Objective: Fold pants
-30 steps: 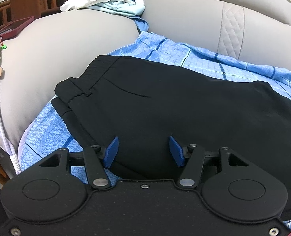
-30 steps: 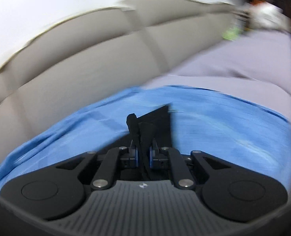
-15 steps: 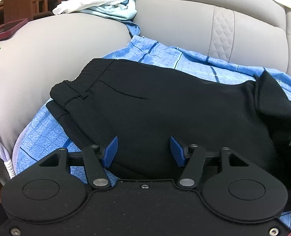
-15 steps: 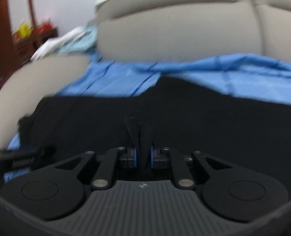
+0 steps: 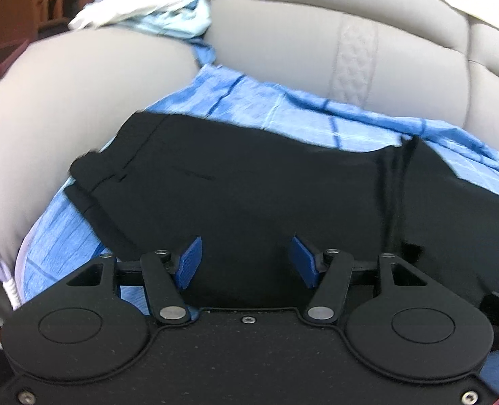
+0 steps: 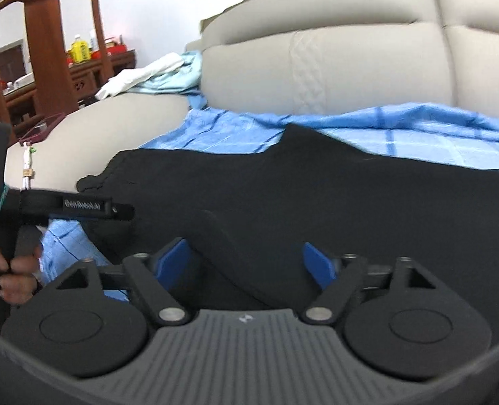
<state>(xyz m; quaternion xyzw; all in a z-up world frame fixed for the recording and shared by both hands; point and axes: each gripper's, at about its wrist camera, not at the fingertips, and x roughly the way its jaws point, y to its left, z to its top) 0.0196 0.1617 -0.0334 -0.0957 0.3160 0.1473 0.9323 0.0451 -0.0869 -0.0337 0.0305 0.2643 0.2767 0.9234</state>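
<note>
Right gripper (image 6: 246, 263) carried leg end across black pants (image 5: 249, 182), jaws opening | left gripper (image 5: 246, 260) apart, empty | step: first fold laid | next: smooth, fold again.

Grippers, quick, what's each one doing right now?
Left gripper: open, over the black pants, gripping nothing.
Right gripper: fingers opening, pants fabric lying loose between them.

Home living room, going by what I see: padded beige sofa (image 6: 367, 57) with a blue checked sheet (image 6: 418, 125) spread over the seat, loose laundry (image 6: 148, 76) heaped on the armrest, a carved wooden chair (image 6: 43, 17), and a dark wood sideboard (image 6: 111, 64) carrying bottles and household clutter against a white wall.
</note>
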